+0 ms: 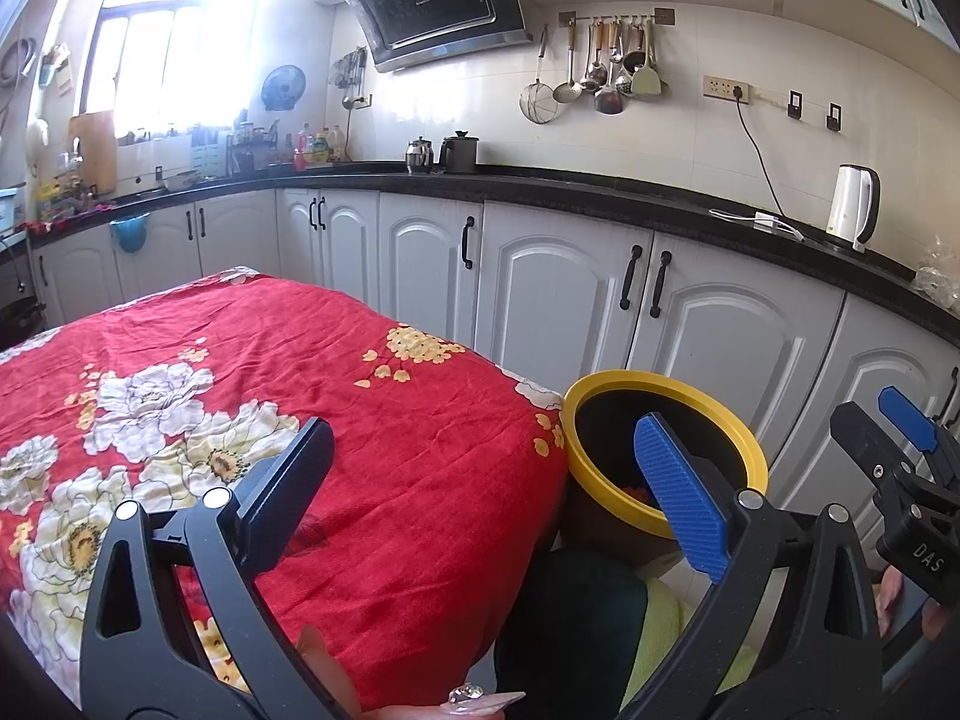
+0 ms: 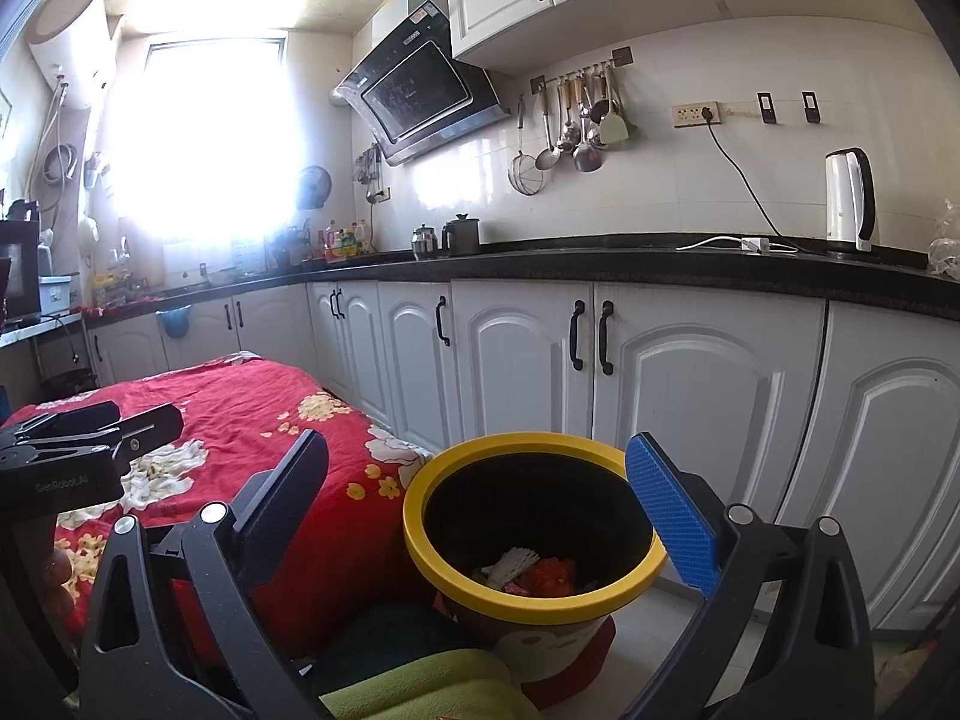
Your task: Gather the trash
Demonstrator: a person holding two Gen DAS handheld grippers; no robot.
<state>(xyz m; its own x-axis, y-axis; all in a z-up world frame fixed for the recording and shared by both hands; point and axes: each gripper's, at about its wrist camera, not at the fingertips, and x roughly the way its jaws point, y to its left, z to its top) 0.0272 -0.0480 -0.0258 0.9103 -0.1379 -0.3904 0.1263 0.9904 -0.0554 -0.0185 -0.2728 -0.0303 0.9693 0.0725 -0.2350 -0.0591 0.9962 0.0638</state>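
A yellow-rimmed waste bin (image 2: 456,588) stands on the floor beside the table, holding trash (image 2: 534,573): white foam netting and something orange-red. My right gripper (image 2: 480,516) hovers open above the bin with nothing between its fingers. In the left wrist view the same bin (image 1: 600,474) sits at the table's right edge. My left gripper (image 1: 486,492) is open and empty over the red floral tablecloth (image 1: 360,408). The right gripper (image 1: 900,450) shows at the far right of that view. The left gripper (image 2: 90,438) appears at the left of the right wrist view, over the cloth.
White base cabinets (image 2: 690,396) with a black countertop (image 2: 600,264) run behind the bin. A white kettle (image 2: 849,204) and cable sit on the counter. A green cloth (image 2: 420,690) lies below the grippers. Tiled floor (image 2: 690,648) shows right of the bin.
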